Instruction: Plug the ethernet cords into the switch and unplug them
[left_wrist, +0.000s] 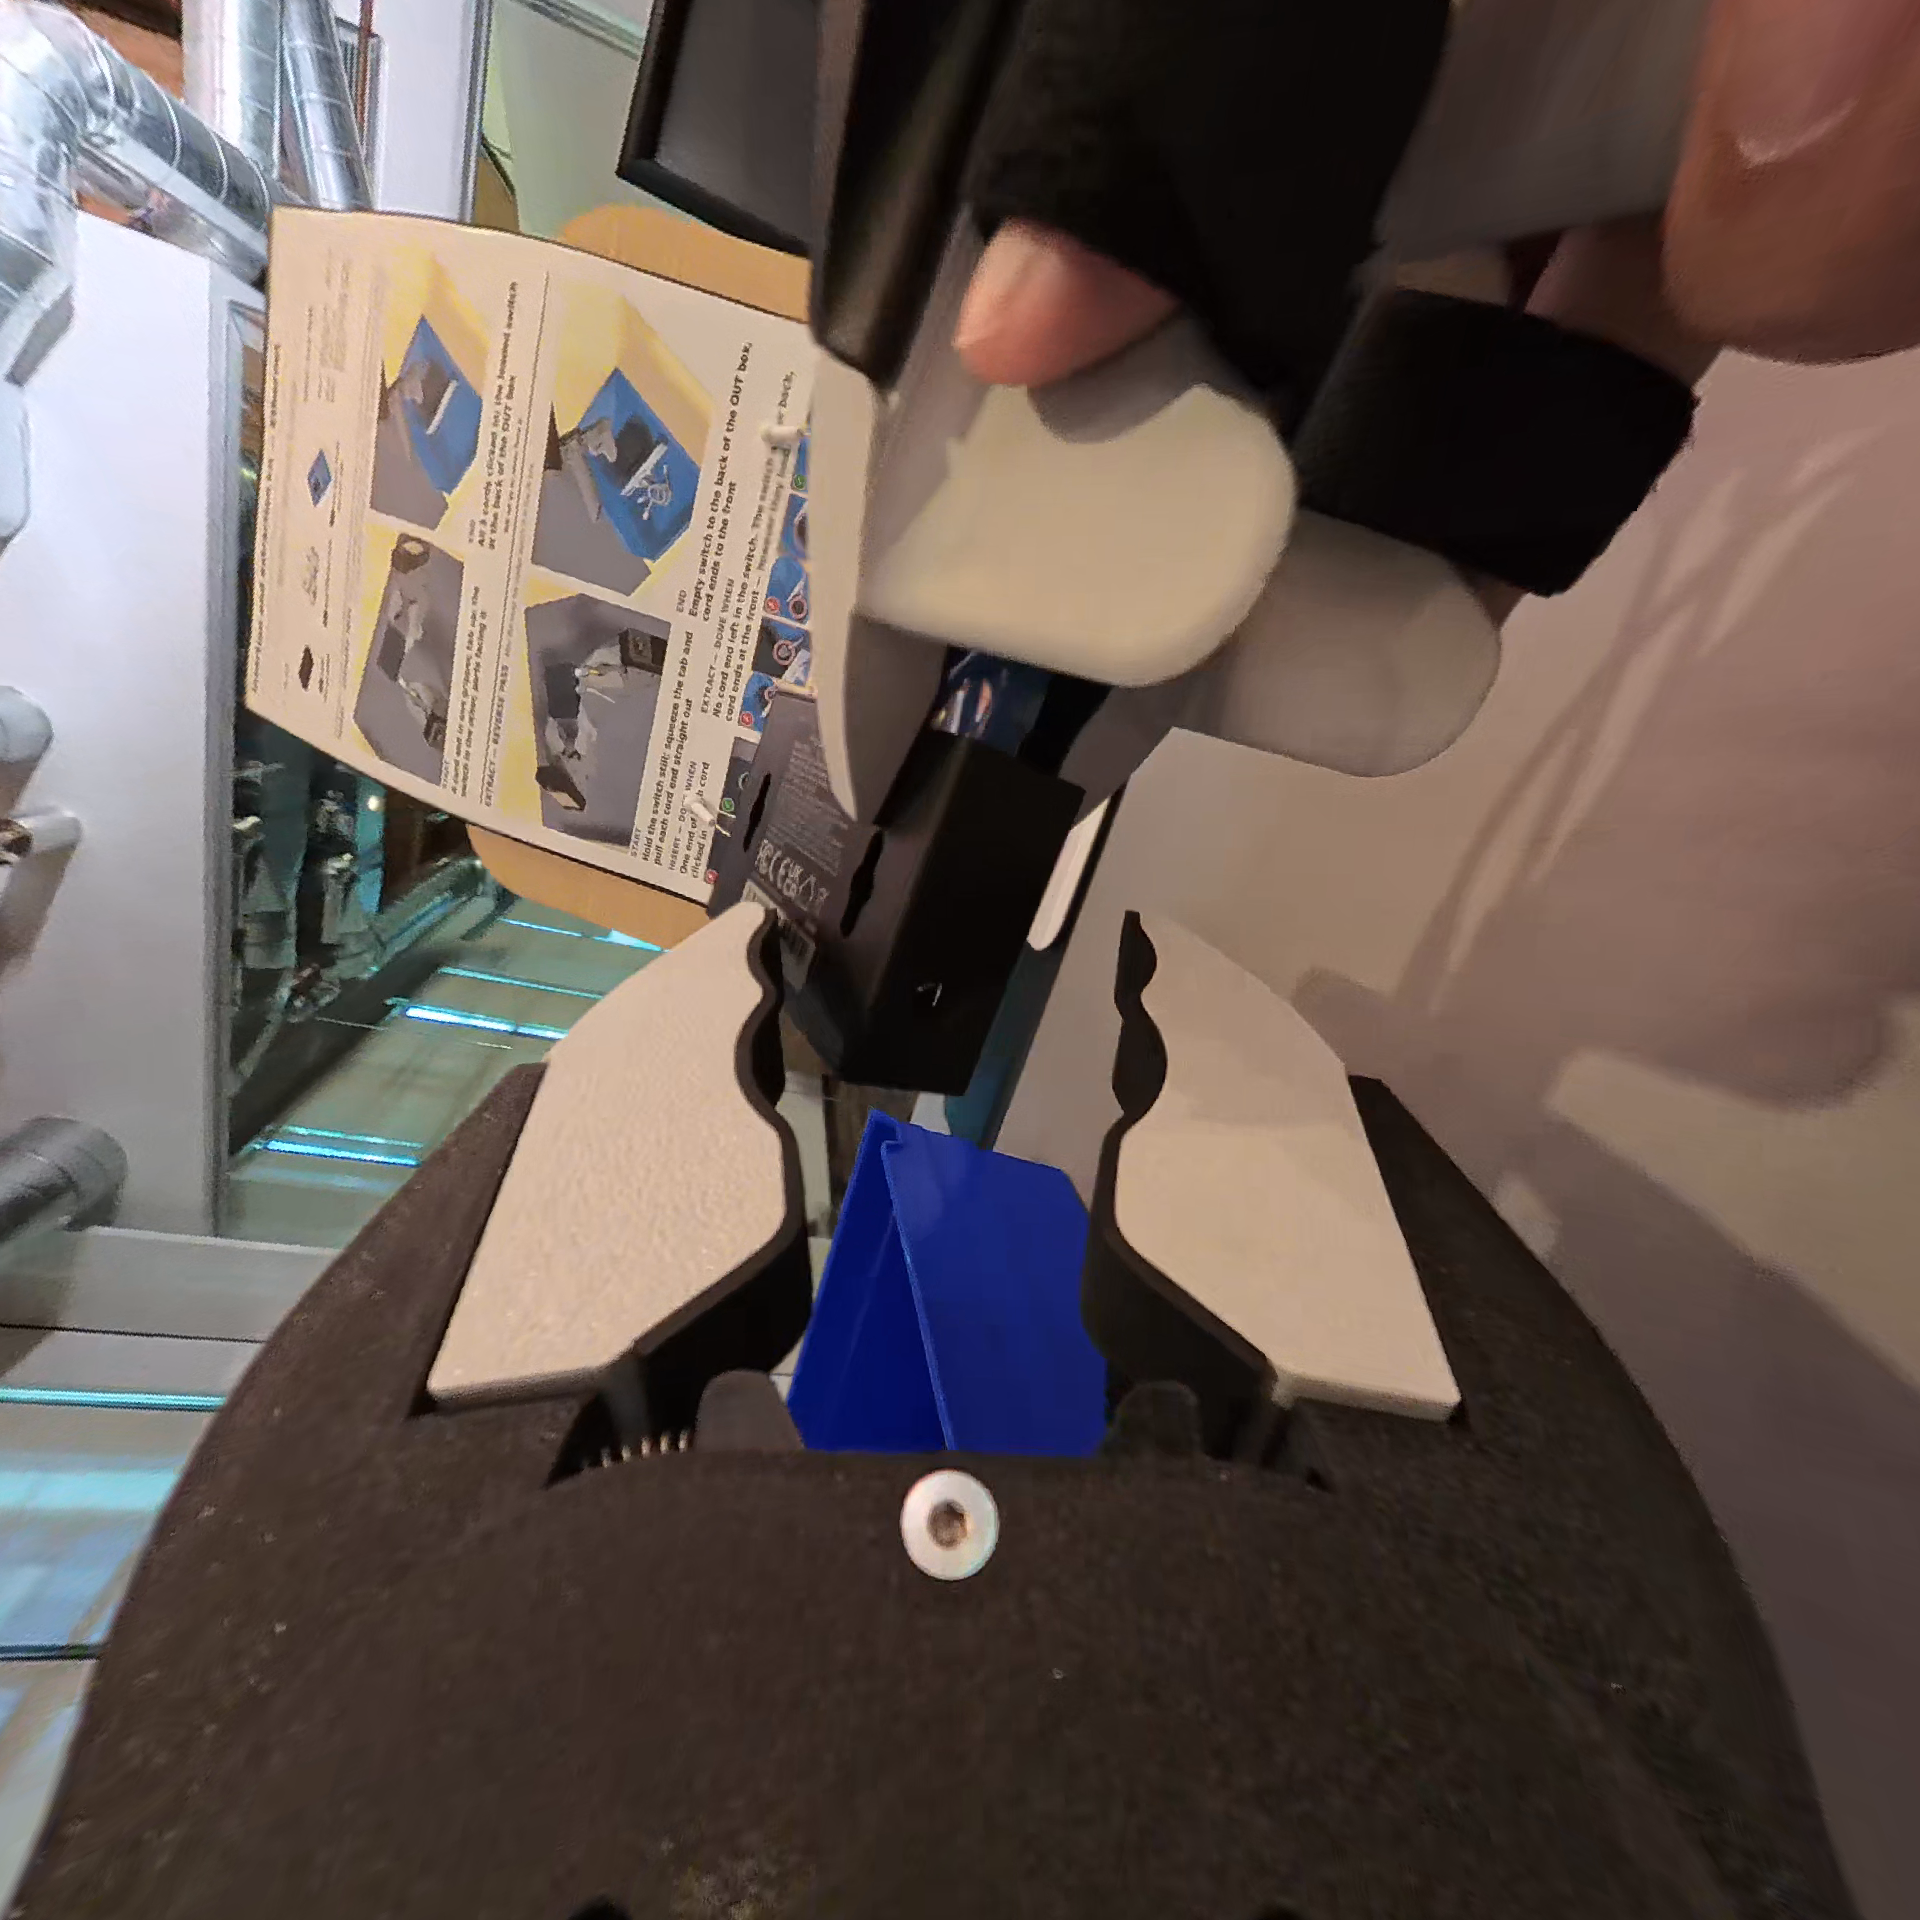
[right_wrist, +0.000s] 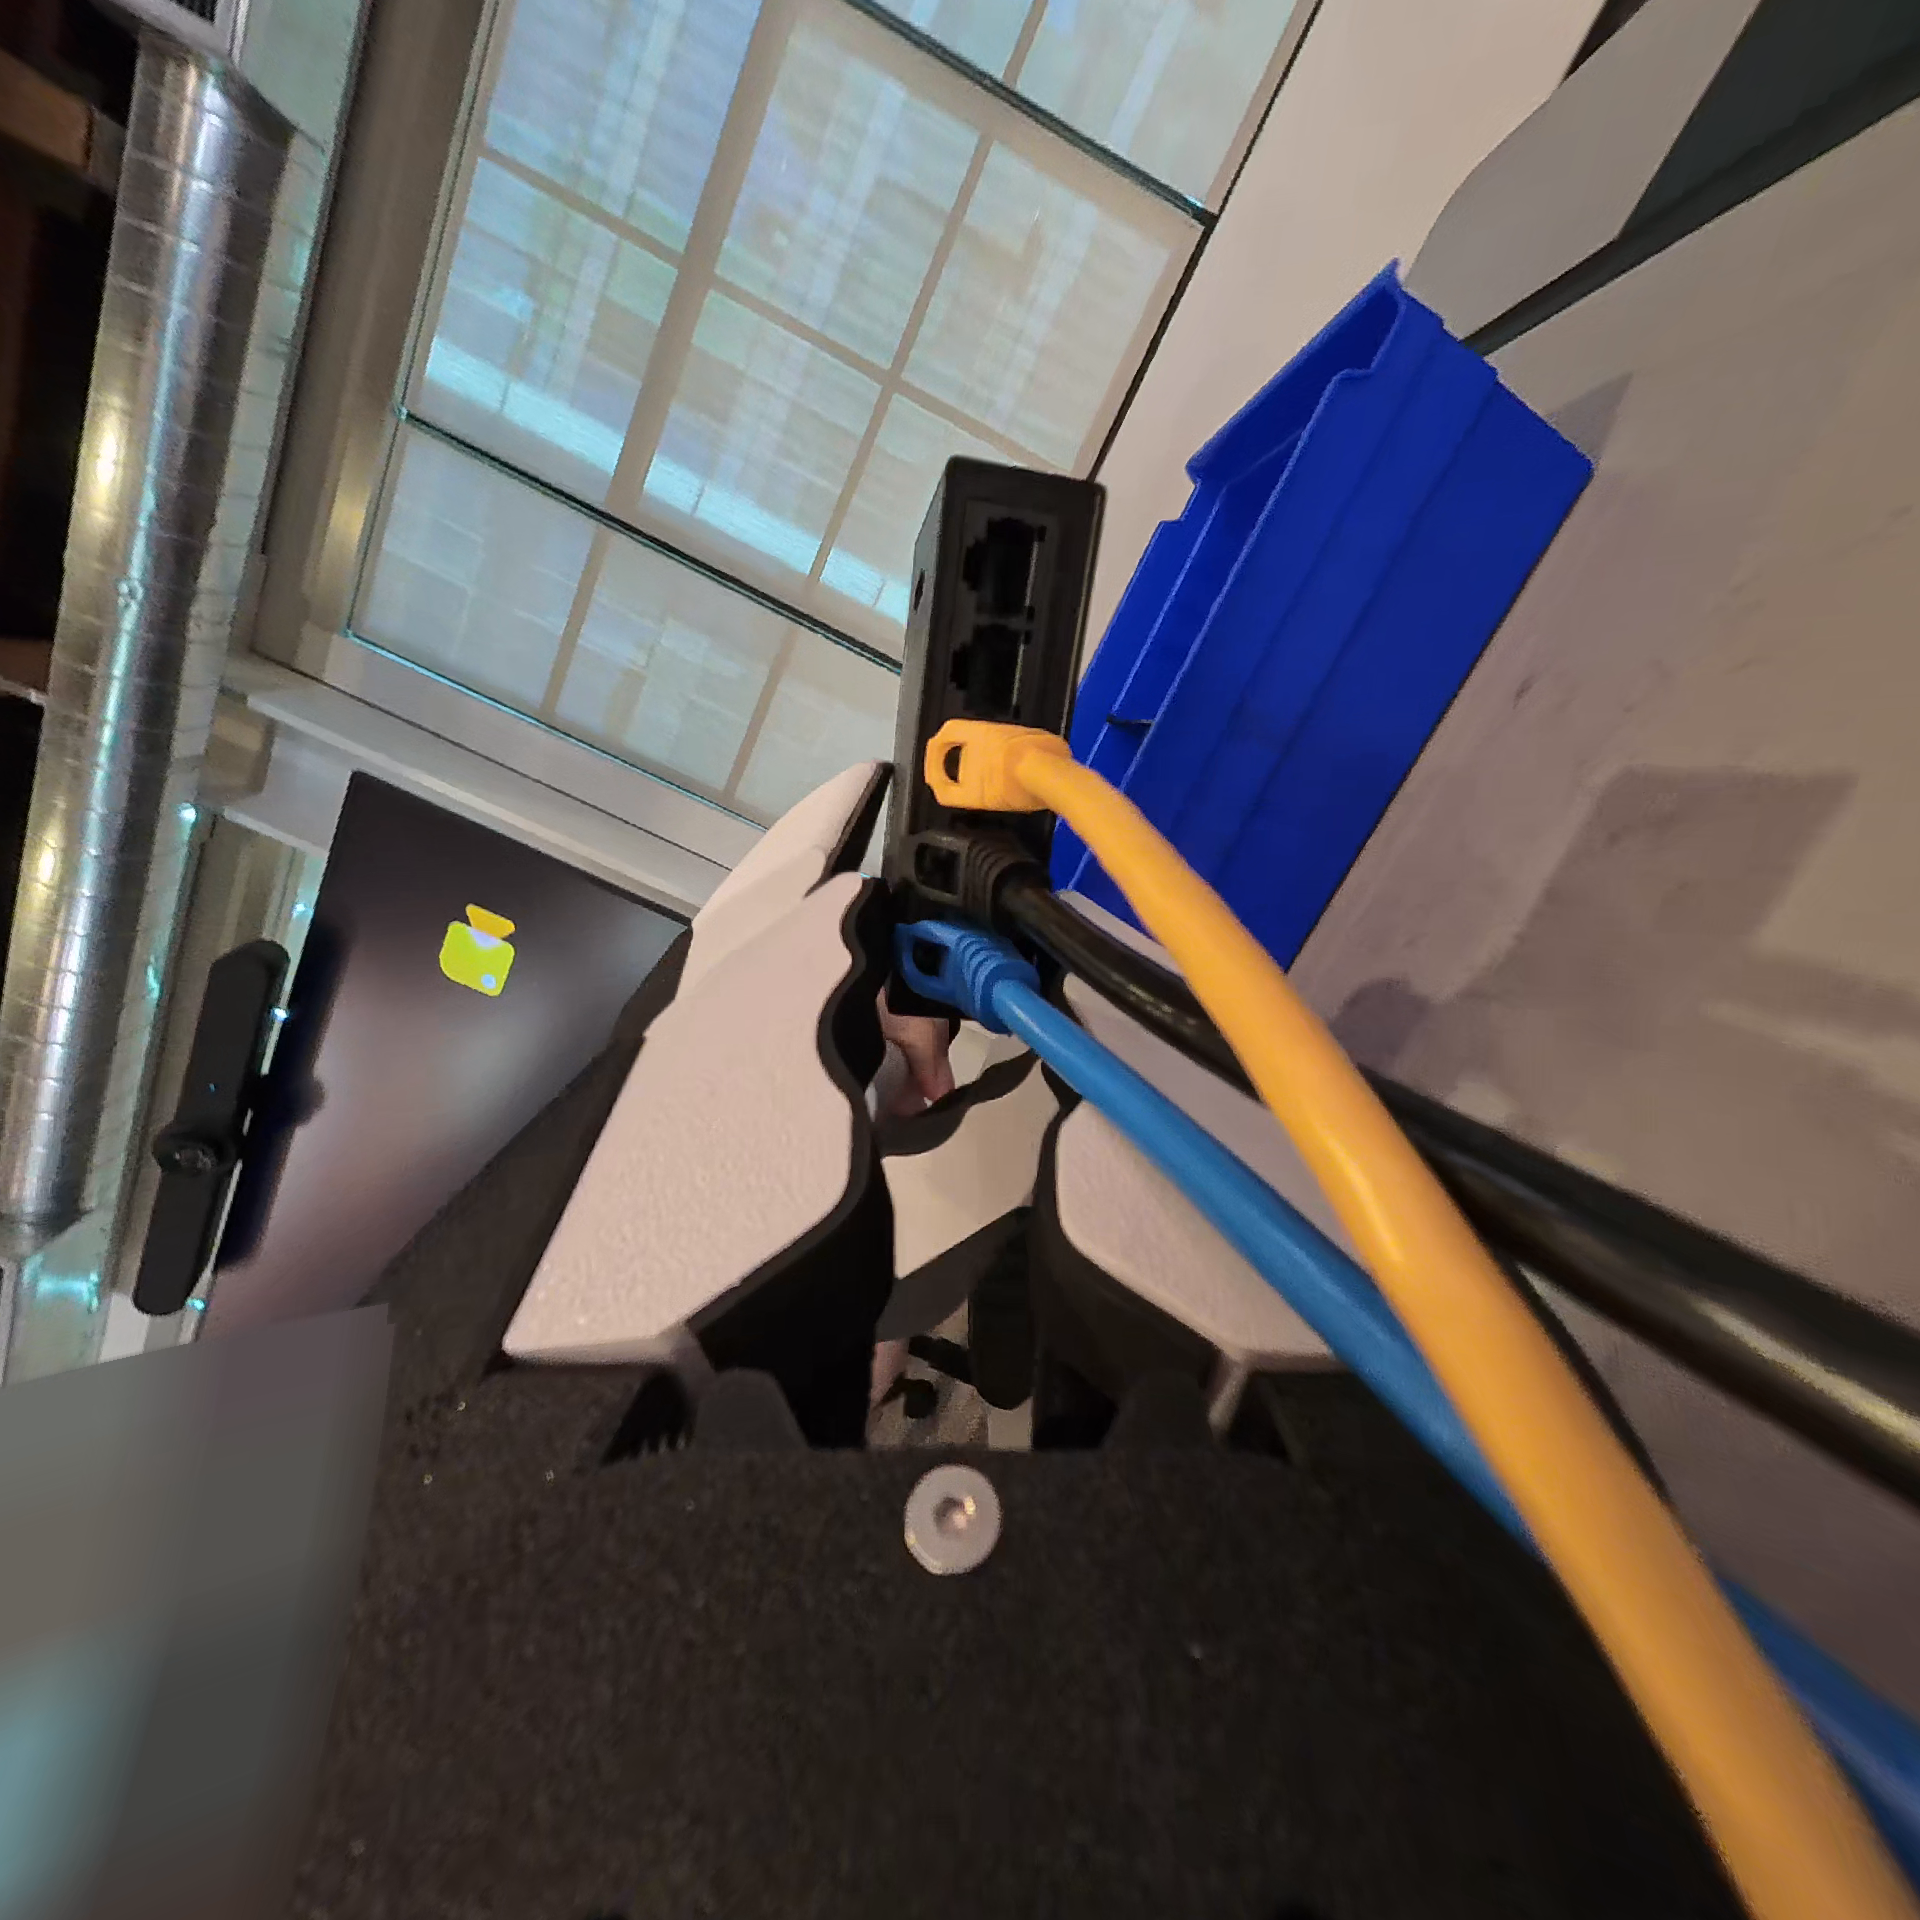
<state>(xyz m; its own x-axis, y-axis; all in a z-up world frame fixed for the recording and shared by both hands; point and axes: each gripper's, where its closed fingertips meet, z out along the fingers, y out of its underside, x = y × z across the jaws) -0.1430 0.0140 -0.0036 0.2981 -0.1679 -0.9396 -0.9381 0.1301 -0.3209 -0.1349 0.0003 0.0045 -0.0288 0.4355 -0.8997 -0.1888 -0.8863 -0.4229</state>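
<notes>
The blue bin (right_wrist: 1299, 675) sits just behind the work. Your right gripper (right_wrist: 961, 987) looks clamped across the lower end of the switch (right_wrist: 987, 644), holding it in the air, probably to steady it. Your left gripper (left_wrist: 945, 935) gapes wide and empty at the switch's back. The orange cord (right_wrist: 1351, 1143), black cord (right_wrist: 1558, 1226) and blue cord (right_wrist: 1195, 1143) are plugged in; two ports are free.

surface: grey table (right_wrist: 1714, 727) | on it: blue bin (right_wrist: 1330, 665)
</notes>
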